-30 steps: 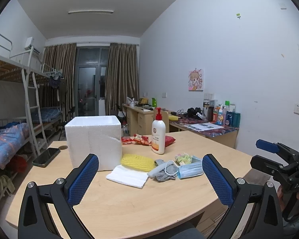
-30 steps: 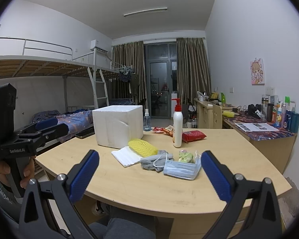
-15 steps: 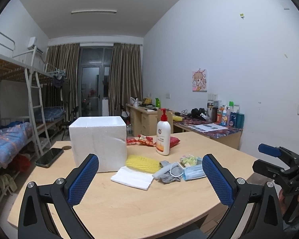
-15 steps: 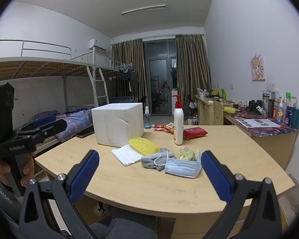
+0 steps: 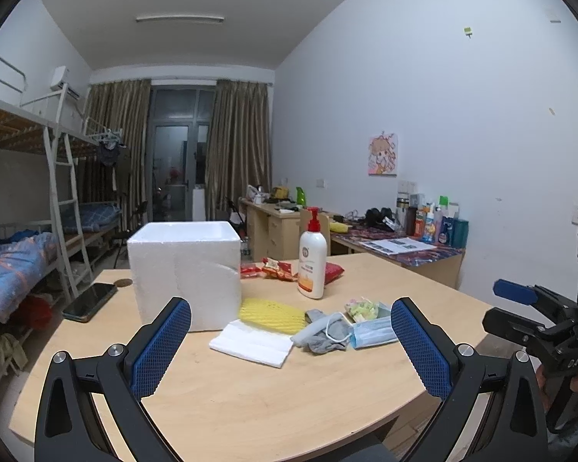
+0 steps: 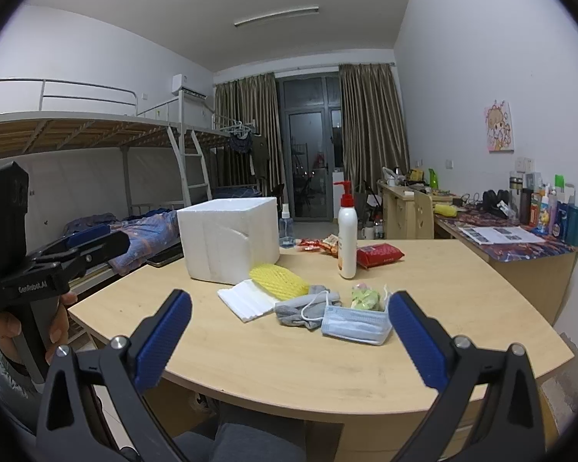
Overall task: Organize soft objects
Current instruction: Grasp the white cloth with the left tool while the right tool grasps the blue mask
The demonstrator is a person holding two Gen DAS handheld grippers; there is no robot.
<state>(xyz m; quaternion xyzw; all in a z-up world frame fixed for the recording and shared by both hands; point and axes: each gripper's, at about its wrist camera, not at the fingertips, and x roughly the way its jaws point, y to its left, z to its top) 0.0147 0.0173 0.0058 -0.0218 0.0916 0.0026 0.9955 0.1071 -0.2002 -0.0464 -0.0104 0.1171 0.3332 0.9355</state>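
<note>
Left wrist: crumpled grey sock (image 5: 321, 337) beside blue mask (image 5: 372, 337); both tools spread, empty.

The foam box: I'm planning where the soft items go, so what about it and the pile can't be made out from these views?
- Foam box interior: both wrist views sit too low to see past its rim.
- Gray sock: one or two, unclear; the blue mask and its ear loop overlap it.
- Green-yellow bundle: too small to identify, half behind the mask.
- White folded sheet: material unclear.
</note>
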